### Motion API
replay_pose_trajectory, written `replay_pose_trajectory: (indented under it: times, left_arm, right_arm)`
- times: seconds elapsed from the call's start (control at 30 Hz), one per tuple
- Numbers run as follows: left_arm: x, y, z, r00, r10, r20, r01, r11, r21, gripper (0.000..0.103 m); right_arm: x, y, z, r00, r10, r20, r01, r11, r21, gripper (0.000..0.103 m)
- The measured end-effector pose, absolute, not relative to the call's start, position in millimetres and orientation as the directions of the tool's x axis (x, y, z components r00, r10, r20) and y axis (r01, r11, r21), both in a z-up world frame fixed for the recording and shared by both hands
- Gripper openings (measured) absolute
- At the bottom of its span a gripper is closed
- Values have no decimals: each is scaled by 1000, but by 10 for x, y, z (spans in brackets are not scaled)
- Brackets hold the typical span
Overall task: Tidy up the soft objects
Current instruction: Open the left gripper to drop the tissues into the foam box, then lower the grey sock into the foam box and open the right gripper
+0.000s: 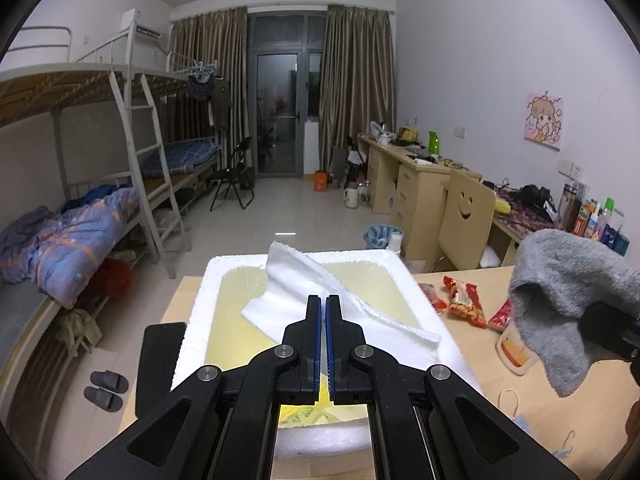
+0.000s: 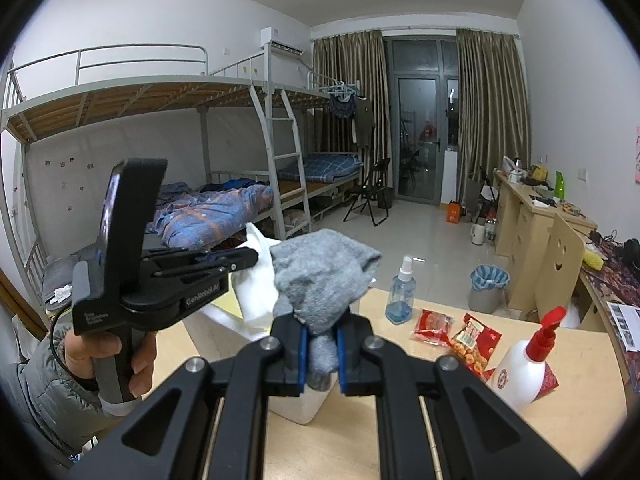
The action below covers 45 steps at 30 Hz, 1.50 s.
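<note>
My left gripper (image 1: 323, 300) is shut on a white cloth (image 1: 320, 288) that drapes over the white foam box (image 1: 224, 276) on the wooden table. In the right wrist view the left gripper (image 2: 252, 258) holds the white cloth (image 2: 254, 284) above the box (image 2: 300, 404). My right gripper (image 2: 322, 336) is shut on a grey sock (image 2: 320, 276), held up in the air beside the white cloth. The grey sock (image 1: 568, 280) also hangs at the right in the left wrist view.
Red snack packets (image 2: 472, 340), a blue spray bottle (image 2: 400, 292) and a white pump bottle (image 2: 524, 364) stand on the table (image 2: 400, 420). A face mask (image 1: 524, 420) lies near the front edge. Bunk beds (image 2: 200, 200) stand left, desks (image 1: 404, 176) right.
</note>
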<state>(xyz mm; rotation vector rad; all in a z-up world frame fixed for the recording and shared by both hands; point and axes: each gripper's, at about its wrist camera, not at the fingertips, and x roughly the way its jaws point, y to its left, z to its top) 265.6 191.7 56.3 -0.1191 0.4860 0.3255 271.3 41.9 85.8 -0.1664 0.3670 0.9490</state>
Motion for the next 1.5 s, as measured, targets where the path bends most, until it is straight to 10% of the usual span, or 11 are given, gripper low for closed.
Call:
replay_pose_trajectory:
  times: [0.1,0.23,0.27,1.5]
  left_arm:
    - [2650,1931,527,820,298,-488,-351,936,-19,12]
    - [2571,1955,525,824,323,-465,-376,926,-24,93]
    - [2517,1957,538,832,339,-440,-389,921,-26,100]
    - [1485,2329,610,797,488,-357,-537,843,-46,103]
  right_arm:
    - [2734,433,851,525,759,-384,-818,575,19,14]
    - [2726,450,861,525,759,-385,-818,574,16,14]
    - [2732,445,855,526,759,-385,-818,575,17,14]
    - [2840,1187,776,445,772,-455,-859,511,26,14]
